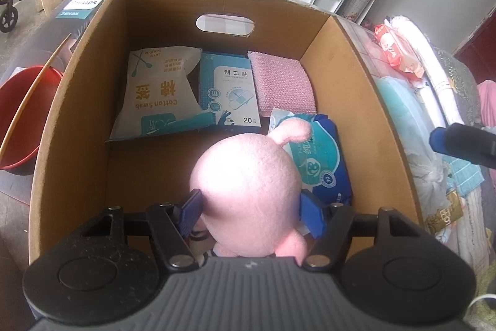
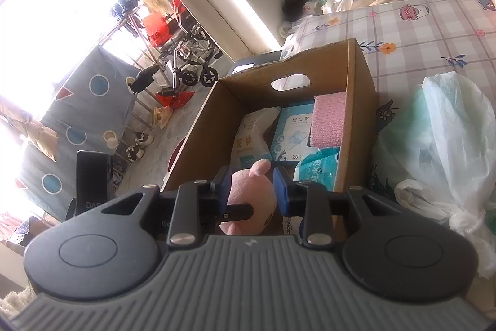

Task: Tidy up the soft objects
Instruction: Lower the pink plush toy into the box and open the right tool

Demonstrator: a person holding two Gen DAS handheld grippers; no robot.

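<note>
left jaws on the plush, right jaws apart and empty

the left gripper (image 1: 249,214) has its jaws set wide around the pink plush toy (image 1: 248,185), both blue pads pressed to the sides of its round body, so the toy hangs in that grip just over the near end of the cardboard box (image 1: 77,101). the right gripper (image 2: 250,191) stands with its jaws a little apart; in its own view the plush toy shows in the gap, but it sits beyond the pads and nothing is gripped there. from the left wrist view, one right fingertip (image 1: 440,138) shows outside the box's right wall.

the risk is mostly in the release. the plush is round and soft, and the pads hold it low on the body, so it may roll or tip as the jaws part. below and just beside it lies the blue wet wipes pack (image 1: 322,163); the toy could land on it and lean against the box wall rather than settle on the bare floor of the box to the left. the cotton swab bag (image 1: 158,95), the plaster box (image 1: 229,95) and the pink sponge (image 1: 282,82) fill the far end, so space is limited to the near left part. a drop from too high could bounce the toy onto them.
</note>
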